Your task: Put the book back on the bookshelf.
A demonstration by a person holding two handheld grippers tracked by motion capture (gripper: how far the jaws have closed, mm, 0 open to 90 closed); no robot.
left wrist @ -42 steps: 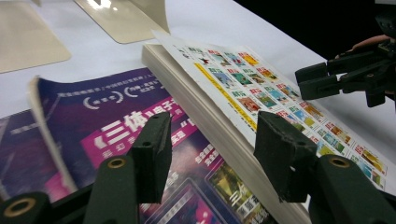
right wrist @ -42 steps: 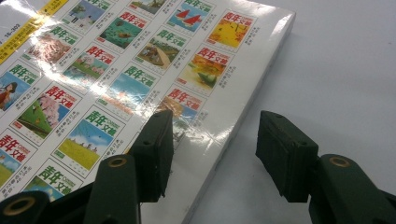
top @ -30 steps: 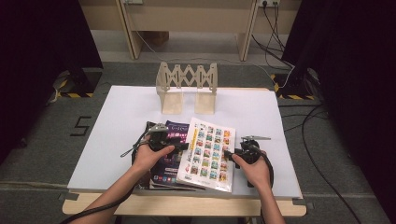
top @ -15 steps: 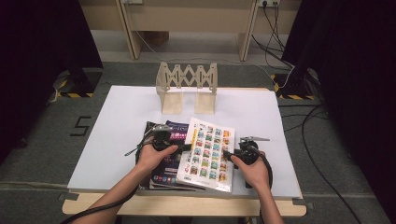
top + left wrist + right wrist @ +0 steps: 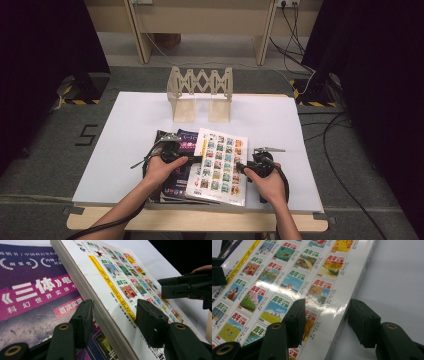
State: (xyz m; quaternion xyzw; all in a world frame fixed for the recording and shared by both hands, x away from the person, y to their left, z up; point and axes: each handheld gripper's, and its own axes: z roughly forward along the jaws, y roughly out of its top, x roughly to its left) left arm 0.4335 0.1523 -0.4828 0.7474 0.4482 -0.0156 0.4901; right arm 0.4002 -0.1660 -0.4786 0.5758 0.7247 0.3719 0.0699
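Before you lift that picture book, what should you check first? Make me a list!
1. Left gripper straddles the picture book's page edge: ok.
2. Right gripper straddles the opposite edge: ok.
3. Fingers clamped tight on the book: cannot tell.
4. Purple magazine underneath lies free of the fingers: ok.
5. Wooden rack stands upright, apart from the books: ok.
6. White table has bare space toward the rack: ok.

White picture-grid book (image 5: 218,161), purple magazine (image 5: 176,176)

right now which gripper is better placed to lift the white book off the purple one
Left, probably. The left gripper already straddles the white book's page edge, one jaw beneath it. The right gripper only brackets the spine edge, jaws apart.
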